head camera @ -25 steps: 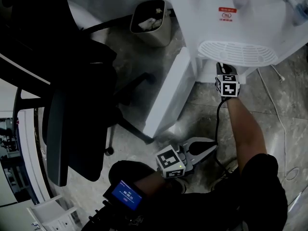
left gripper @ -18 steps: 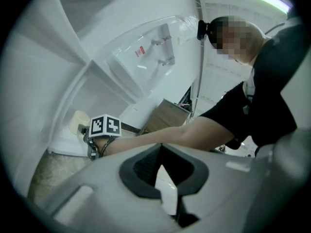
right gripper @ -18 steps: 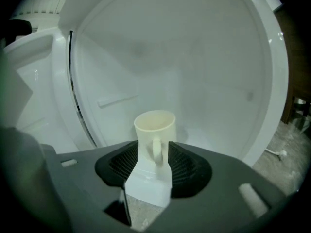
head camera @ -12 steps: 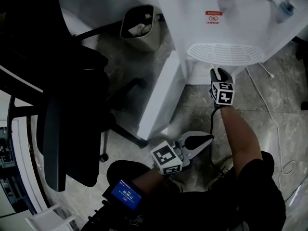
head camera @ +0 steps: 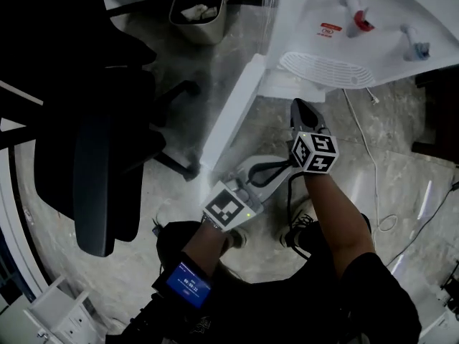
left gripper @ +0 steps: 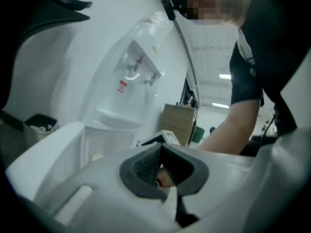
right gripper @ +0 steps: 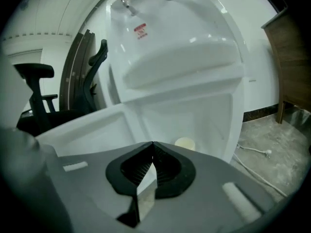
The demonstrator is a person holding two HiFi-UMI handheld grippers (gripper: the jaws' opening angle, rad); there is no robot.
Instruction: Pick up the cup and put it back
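Observation:
A pale cup [right gripper: 184,143] stands inside the open lower cabinet of the white water dispenser [right gripper: 184,57], seen only in the right gripper view. My right gripper [right gripper: 153,144] points at that cabinet from a little above, with the cup just beyond its tips. Its jaws have just been closing and now meet with nothing between them. In the head view the right gripper [head camera: 298,107] hangs below the dispenser's drip tray [head camera: 323,69]. My left gripper [head camera: 281,169] sits close beside it, lower left, its jaws [left gripper: 160,147] shut and holding nothing.
The cabinet's white door [head camera: 229,113] stands open to the left of both grippers. A trash bin [head camera: 197,2] sits behind it, and a black office chair [head camera: 93,120] fills the left. A white cable [head camera: 373,142] trails over the stone floor at the right.
Both grippers have risen toward the camera. The left one has come up beside the right one's marker cube. The dispenser has slid up and to the right in the view.

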